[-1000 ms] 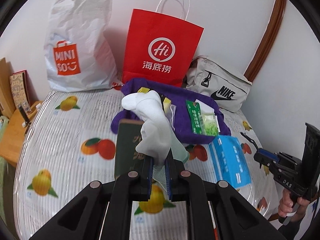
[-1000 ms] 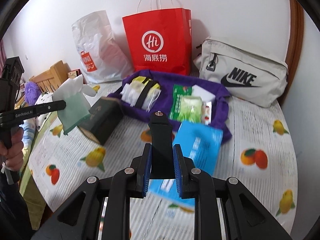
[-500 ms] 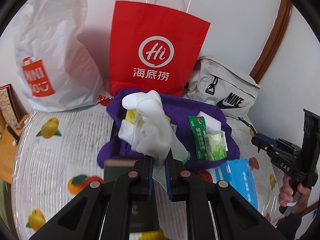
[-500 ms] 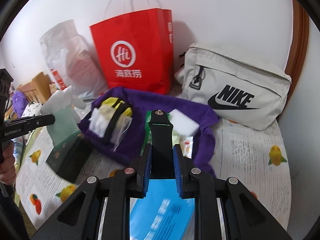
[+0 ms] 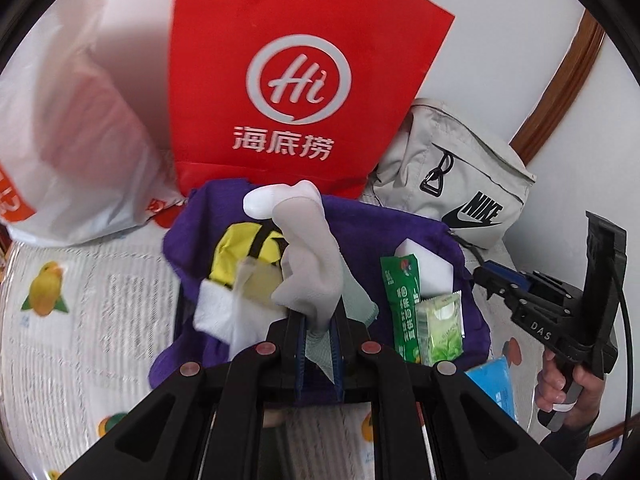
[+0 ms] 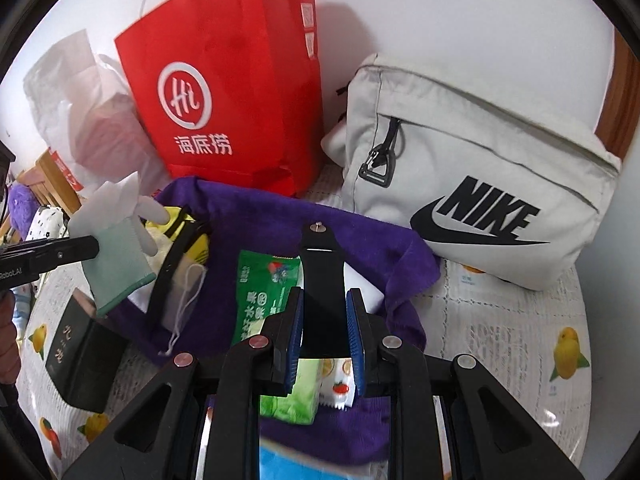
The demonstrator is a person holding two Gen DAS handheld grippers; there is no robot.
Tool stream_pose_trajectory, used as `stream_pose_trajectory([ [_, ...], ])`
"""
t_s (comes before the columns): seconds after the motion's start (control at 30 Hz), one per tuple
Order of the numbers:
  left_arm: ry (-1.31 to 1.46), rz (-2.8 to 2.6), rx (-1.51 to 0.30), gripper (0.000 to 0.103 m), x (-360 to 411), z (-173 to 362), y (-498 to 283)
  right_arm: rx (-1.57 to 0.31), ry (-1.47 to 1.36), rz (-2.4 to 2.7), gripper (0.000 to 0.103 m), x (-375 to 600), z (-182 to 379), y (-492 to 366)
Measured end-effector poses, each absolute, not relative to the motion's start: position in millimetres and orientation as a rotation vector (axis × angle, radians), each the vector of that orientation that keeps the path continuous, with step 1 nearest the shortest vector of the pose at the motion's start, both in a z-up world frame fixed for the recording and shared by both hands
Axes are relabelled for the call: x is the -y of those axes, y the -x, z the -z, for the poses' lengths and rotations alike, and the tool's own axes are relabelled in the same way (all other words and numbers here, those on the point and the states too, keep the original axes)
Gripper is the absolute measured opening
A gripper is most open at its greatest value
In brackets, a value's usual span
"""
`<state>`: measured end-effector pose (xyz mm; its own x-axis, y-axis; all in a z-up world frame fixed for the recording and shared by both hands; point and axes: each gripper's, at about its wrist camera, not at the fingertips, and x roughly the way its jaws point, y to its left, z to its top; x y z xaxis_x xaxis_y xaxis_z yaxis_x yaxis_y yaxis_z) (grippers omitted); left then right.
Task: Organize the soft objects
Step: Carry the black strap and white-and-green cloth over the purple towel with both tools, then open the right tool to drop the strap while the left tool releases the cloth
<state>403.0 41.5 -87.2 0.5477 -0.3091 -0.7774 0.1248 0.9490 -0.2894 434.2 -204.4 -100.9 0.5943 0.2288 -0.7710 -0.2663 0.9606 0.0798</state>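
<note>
Carrying the white glove [image 5: 308,264] toward the purple cloth [image 5: 400,220], the left gripper [image 5: 320,344] has its jaws nearly closed on the cuff — fingers flopping up. Best lower it onto bare purple, clear of the green packets [image 5: 404,304]. The right gripper [image 6: 324,340] pinches a black clip-like piece [image 6: 322,272], jaws fully in.

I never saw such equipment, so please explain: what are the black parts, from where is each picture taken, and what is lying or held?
A person holds a two-finger gripper in each hand; a camera on each looks forward along it. One picture comes from the left gripper, shut on a white glove; the other from the right gripper, shut on a black piece I cannot identify. On the fruit-print cover lies a purple cloth with green packets; behind stand a red paper bag and a grey Nike bag.
</note>
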Motion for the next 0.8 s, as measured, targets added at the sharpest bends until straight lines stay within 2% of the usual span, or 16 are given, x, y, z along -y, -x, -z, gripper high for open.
stream_pose_trajectory([
  [0.47, 0.196, 0.300, -1.068, 0.011, -15, 128, -440, -0.995, 0.033, -0.281, 0.021, 207, 144, -466],
  [0.57, 0.201, 0.295, -1.092, 0.023, -16, 134, -443, -1.010, 0.038, -0.289, 0.022, 206, 149, -468],
  [0.6, 0.206, 0.294, -1.099, 0.030, -17, 135, -442, -1.010, 0.041, -0.288, 0.024, 205, 149, -468],
  [0.63, 0.208, 0.292, -1.108, 0.037, -18, 136, -442, -1.009, 0.037, -0.294, 0.030, 205, 149, -468],
  [0.67, 0.209, 0.288, -1.118, 0.039, -18, 137, -442, -1.010, 0.032, -0.301, 0.034, 205, 149, -469],
  [0.73, 0.204, 0.278, -1.123, 0.044, -18, 136, -440, -1.001, 0.023, -0.309, 0.051, 206, 146, -466],
  [0.8, 0.190, 0.265, -1.123, 0.049, -19, 134, -436, -0.990, 0.027, -0.305, 0.056, 204, 141, -463],
])
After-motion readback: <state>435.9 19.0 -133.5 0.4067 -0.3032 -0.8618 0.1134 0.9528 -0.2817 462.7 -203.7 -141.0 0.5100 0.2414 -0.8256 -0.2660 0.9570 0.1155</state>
